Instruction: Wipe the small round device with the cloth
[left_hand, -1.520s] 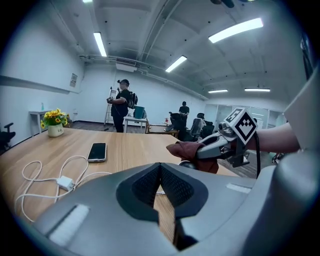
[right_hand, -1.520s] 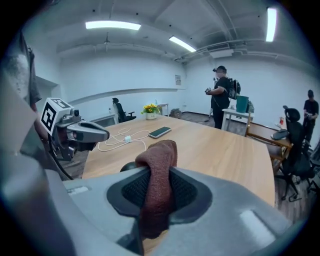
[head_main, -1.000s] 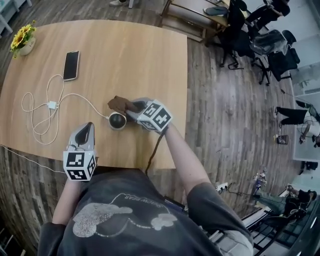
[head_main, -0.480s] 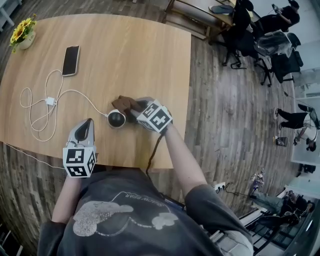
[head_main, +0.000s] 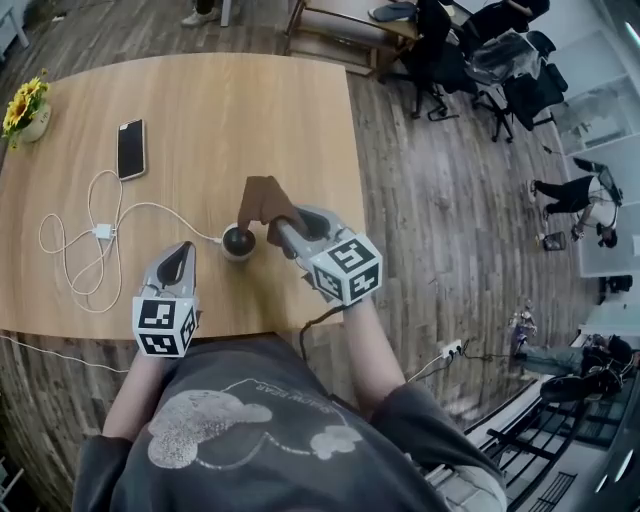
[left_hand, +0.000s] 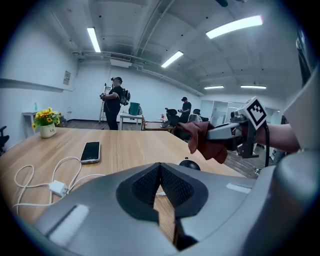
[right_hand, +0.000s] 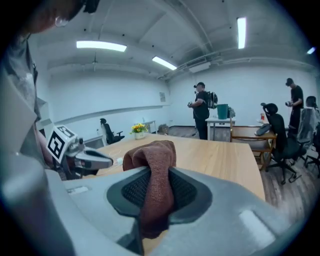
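Observation:
The small round device (head_main: 238, 241) is a black-topped puck with a pale rim, sitting on the wooden table (head_main: 180, 120) near its front edge; it also shows low in the left gripper view (left_hand: 189, 164). A brown cloth (head_main: 264, 202) hangs lifted in the air just right of and above the device, with my right gripper (head_main: 278, 226) shut on it. In the right gripper view the cloth (right_hand: 155, 185) is pinched between the jaws and droops over them. My left gripper (head_main: 178, 262) hovers left of the device, shut on nothing.
A white charging cable (head_main: 95, 235) with a small adapter runs from the device across the table's left part. A dark phone (head_main: 131, 149) lies farther back, and a pot of yellow flowers (head_main: 24, 108) stands at the far left. People and office chairs (head_main: 500, 60) are beyond the table.
My right gripper has lifted the cloth off the table and drawn back toward me; the cloth now hangs clear above the device. The left gripper has barely moved.

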